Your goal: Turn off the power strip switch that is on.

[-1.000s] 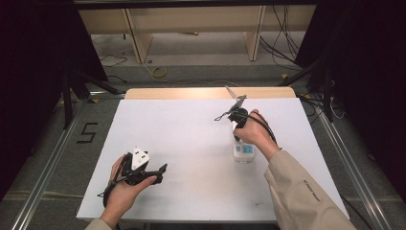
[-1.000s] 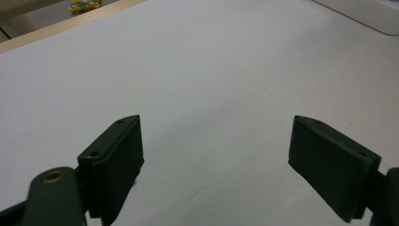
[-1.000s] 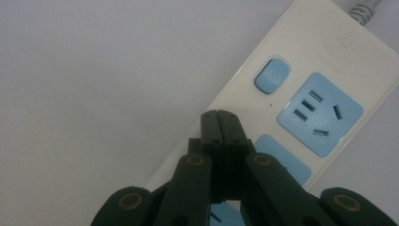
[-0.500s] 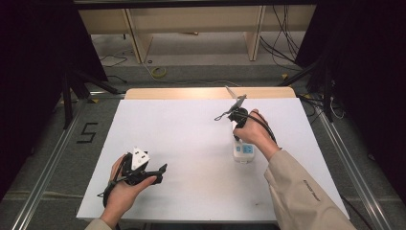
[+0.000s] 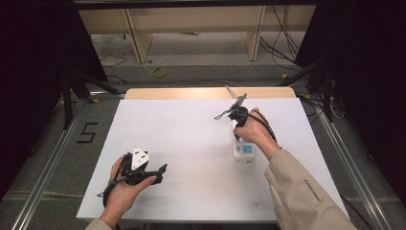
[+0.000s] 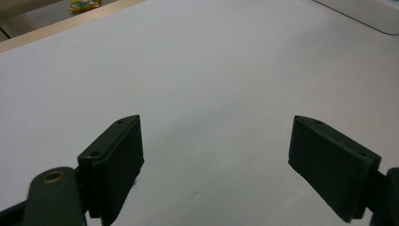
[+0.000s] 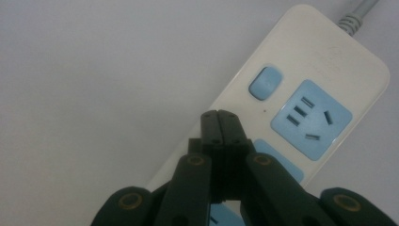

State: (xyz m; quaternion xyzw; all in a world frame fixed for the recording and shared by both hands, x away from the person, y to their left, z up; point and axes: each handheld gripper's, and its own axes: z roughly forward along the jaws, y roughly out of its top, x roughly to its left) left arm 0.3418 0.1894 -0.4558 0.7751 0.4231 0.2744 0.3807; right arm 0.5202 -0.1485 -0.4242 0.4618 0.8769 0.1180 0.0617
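1. Right gripper view: white plastic power strip with pale blue socket faces [image 7: 301, 89] lies flat on the white table top [image 7: 94, 70], running diagonally; a blue rocker switch [image 7: 265, 83] sits just beside 1 socket, and a grey cable [image 7: 357, 12] leaves its far end.
2. Right gripper [image 7: 219, 115]: jaws pressed together, nothing between them, tips above the strip's edge near the switch; contact cannot be told.
3. High view: strip [image 5: 243, 152] lies right of centre on the table [image 5: 182, 124], partly under the right hand [image 5: 256, 129].
4. Left gripper [image 6: 216, 150]: jaws wide apart, bare table between them. High view places it [image 5: 160, 172] near the front left, well apart from the strip.
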